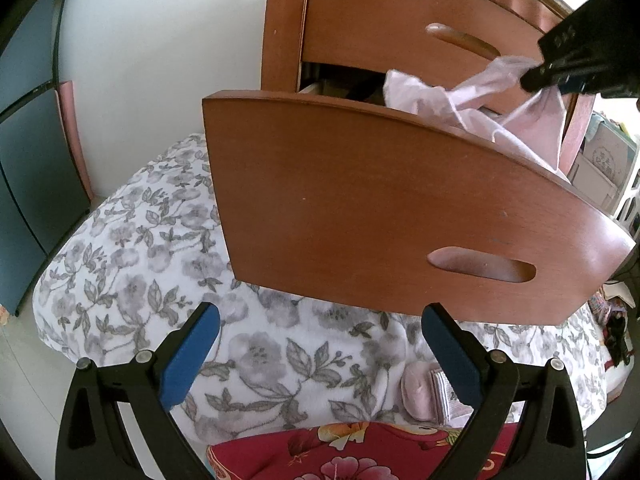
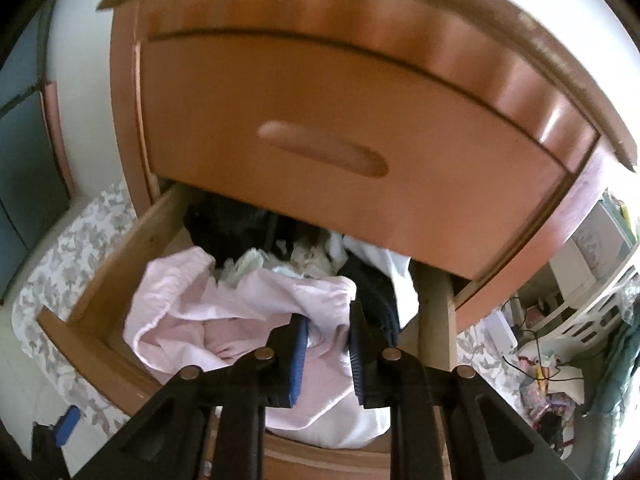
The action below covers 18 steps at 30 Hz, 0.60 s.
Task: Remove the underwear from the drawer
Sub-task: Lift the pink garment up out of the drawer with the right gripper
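A: What does the right claw (image 2: 328,344) have?
B: Its blue pads pinch a fold of the pale pink underwear (image 2: 240,312), which spills over the open drawer's (image 2: 100,304) front edge.
A: And behind it?
B: Dark and white clothes lie jumbled further back, under the closed upper drawer (image 2: 320,128).

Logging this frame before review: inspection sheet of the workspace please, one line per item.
Surface: bed with floral cover beneath the open drawer.
Job's things: pink underwear pulled partly over the drawer's front edge; dark and white clothes remain inside.
Clutter: small pink item and red floral fabric on the bed.
Grippers: right gripper shut on the pink underwear; left gripper open, empty.
Cables: black cable on the floor at right.
Surroundings: upper drawer closed; white baskets, white wall.
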Tool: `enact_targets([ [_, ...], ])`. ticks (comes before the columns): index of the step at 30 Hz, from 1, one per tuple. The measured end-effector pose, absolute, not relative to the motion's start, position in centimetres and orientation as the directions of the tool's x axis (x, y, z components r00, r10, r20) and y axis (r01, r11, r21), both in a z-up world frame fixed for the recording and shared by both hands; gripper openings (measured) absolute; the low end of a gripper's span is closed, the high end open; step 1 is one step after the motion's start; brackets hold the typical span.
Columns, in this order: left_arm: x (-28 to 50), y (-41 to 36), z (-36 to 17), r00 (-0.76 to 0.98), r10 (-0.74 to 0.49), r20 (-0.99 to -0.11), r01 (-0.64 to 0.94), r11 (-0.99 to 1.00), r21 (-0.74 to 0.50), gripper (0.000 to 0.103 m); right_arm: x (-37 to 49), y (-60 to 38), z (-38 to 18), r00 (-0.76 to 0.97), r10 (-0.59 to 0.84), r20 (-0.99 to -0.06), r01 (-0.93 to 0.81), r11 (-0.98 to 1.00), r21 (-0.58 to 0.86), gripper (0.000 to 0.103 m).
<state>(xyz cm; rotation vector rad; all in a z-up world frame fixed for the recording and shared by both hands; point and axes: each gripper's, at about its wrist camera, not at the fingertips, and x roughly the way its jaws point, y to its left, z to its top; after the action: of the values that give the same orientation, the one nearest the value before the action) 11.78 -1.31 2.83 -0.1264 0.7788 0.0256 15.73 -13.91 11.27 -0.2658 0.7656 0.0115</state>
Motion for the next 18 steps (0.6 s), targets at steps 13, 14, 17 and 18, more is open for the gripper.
enact_targets([
  [13,11.7,-1.4,2.9,0.711,-0.017,-0.703,-0.071,0.993,-0.096,0.101,12.9,-14.5,15.9,0.783,-0.052,-0.62,-0.097,0.974,-0.204,0.02],
  [14,11.7,-1.4,2.9,0.711,-0.017,-0.703,-0.071,0.993,-0.095,0.101,12.7,-14.6,16.2,0.789,-0.051,-0.613,-0.096,0.974,-0.204,0.02],
  [17,11.7,-1.4,2.9,0.711,-0.017,-0.703,-0.071,0.993,-0.095,0.101,11.9,-14.7,17.3,0.804,-0.045,-0.593,-0.092,0.976,-0.2,0.02],
  [18,11.7,-1.4,2.9,0.711,-0.016,-0.703,-0.071,0.993,-0.095,0.101,11.7,-14.7,17.6,0.809,-0.045,-0.587,-0.09,0.976,-0.198,0.021],
])
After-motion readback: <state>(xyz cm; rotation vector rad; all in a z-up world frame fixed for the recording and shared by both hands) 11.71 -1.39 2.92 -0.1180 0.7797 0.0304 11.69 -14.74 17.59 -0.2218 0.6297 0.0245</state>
